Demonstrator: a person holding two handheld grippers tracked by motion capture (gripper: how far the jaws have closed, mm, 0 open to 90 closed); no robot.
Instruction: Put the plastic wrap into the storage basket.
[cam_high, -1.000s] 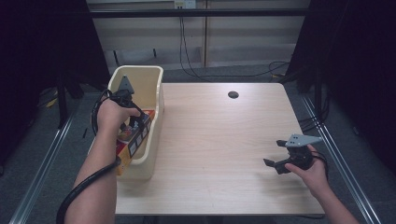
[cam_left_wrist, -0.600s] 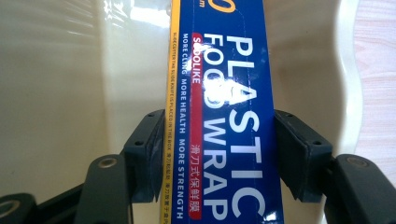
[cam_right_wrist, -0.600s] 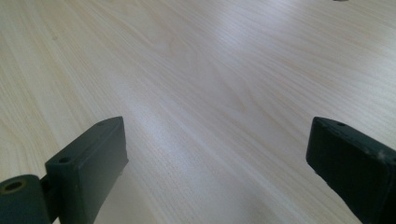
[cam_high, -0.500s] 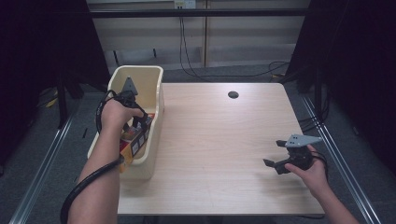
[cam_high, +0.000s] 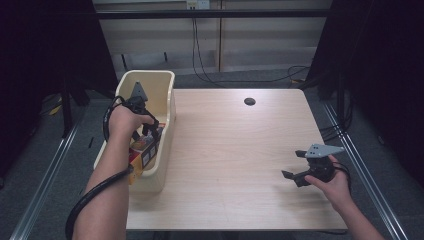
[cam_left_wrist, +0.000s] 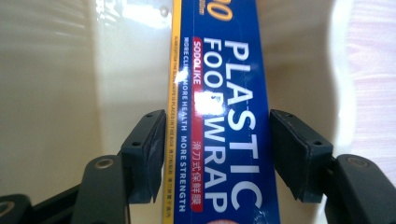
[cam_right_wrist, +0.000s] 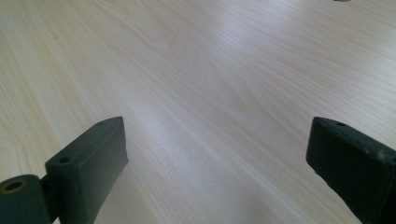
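Both tongs are mine. My left gripper (cam_high: 150, 129) reaches down into the cream bin (cam_high: 165, 95) at the table's left edge, and its jaws straddle the plastic wrap box (cam_left_wrist: 219, 116). In the left gripper view the left pad looks to touch the box's yellow edge, while a thin gap shows at the right pad, so I read the grip as slack rather than clenched; the jaws have just been easing apart with the box between them.

Writing on the blue face reads "PLASTIC FOOD WRAP" in white, "SODOLIKE" on a red tag, and a small line, "MORE CLING MORE HEALTH MORE STRENGTH". Yellow digits at the far end are cut off. Some Chinese characters sit on the red strip; I cannot read them.

That box lies lengthwise in the bin, close to the right wall, with paler bin floor open to its left.

My right gripper (cam_high: 300, 167) hovers released near the table's (cam_high: 230, 165) near right corner, jaws wide with nothing between them. Bare wood stretches between the bin and that hand. A dark round hole (cam_high: 249, 101) sits toward the far edge.
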